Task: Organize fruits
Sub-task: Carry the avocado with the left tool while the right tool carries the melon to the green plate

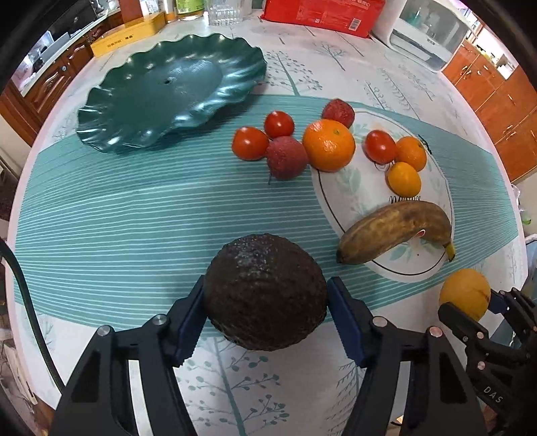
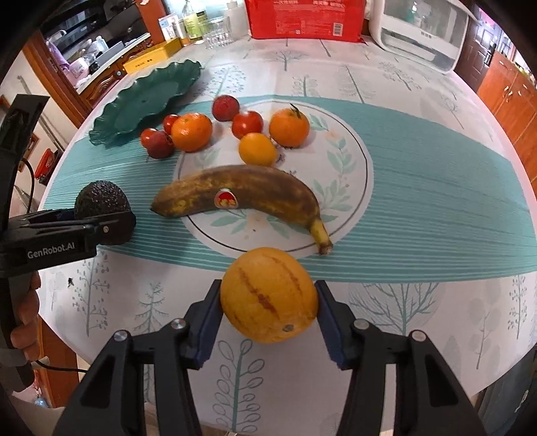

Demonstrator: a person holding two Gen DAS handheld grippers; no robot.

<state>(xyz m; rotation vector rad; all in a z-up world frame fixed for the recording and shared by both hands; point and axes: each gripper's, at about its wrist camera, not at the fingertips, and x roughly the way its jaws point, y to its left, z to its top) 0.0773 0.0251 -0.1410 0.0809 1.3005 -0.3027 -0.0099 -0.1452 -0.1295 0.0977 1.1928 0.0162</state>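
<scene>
My left gripper (image 1: 265, 298) is shut on a dark avocado (image 1: 265, 291), held above the near part of the table; it also shows in the right wrist view (image 2: 100, 204). My right gripper (image 2: 268, 302) is shut on a yellow striped melon (image 2: 268, 295), seen at the right in the left wrist view (image 1: 465, 291). A green wavy plate (image 1: 167, 90) stands empty at the far left. A brown banana (image 2: 241, 191), oranges (image 1: 329, 144), tomatoes (image 1: 250, 142) and lychees (image 1: 287, 157) lie mid-table.
A red bag (image 1: 322, 13), a white appliance (image 1: 426, 33), a glass (image 1: 223, 11) and a yellow box (image 1: 127, 33) stand along the far edge of the round table (image 1: 117, 214). Wooden cabinets (image 1: 496, 100) stand to the right.
</scene>
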